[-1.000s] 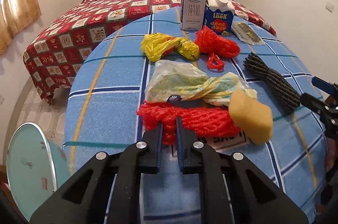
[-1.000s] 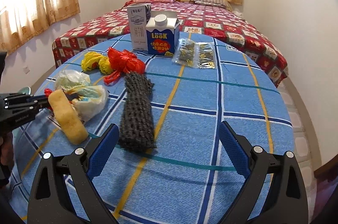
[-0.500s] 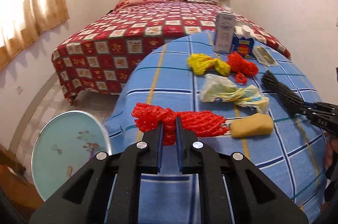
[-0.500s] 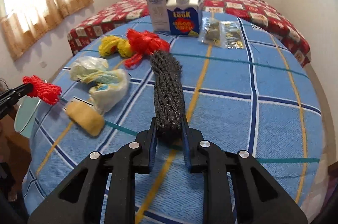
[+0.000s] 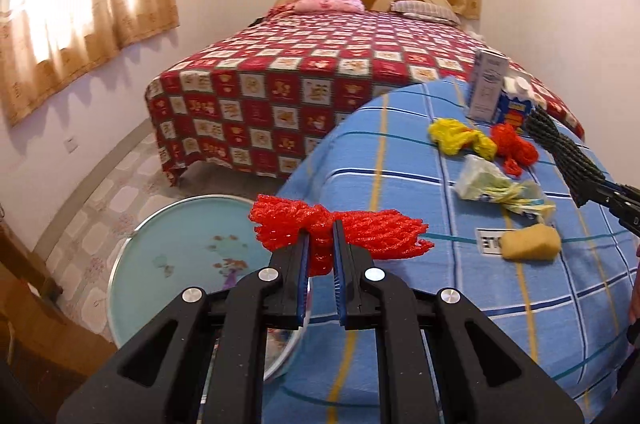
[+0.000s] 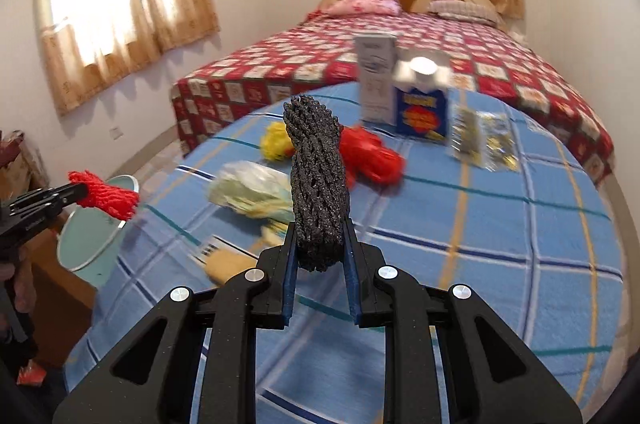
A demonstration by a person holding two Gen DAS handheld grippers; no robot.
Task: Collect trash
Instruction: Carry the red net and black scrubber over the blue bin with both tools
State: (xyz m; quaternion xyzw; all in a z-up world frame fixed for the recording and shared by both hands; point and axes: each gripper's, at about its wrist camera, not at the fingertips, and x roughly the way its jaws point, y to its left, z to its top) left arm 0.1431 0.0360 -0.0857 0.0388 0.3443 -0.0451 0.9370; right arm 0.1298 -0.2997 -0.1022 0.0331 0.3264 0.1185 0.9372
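My left gripper [image 5: 321, 236] is shut on a red foam net [image 5: 340, 230] and holds it above the table's left edge, over a round pale-blue bin lid [image 5: 180, 256]. It also shows in the right wrist view [image 6: 108, 197]. My right gripper [image 6: 320, 240] is shut on a black foam net [image 6: 316, 179], lifted upright above the blue checked table [image 6: 500, 224]. The black net also shows in the left wrist view [image 5: 560, 151]. A yellow bag [image 5: 460, 139], a red bag [image 5: 514, 147], a crumpled pale wrapper [image 5: 492, 183] and a tan sponge [image 5: 530, 243] lie on the table.
Two cartons, white [image 6: 376, 79] and blue [image 6: 422, 103], stand at the table's far side beside clear packets [image 6: 484, 139]. A bed with a red checked cover [image 5: 320, 79] stands behind. A wooden piece of furniture [image 5: 36, 304] stands at lower left.
My left gripper carried the red net left, off the table toward the round lid. My right gripper closed on the black net and lifted it off the table.
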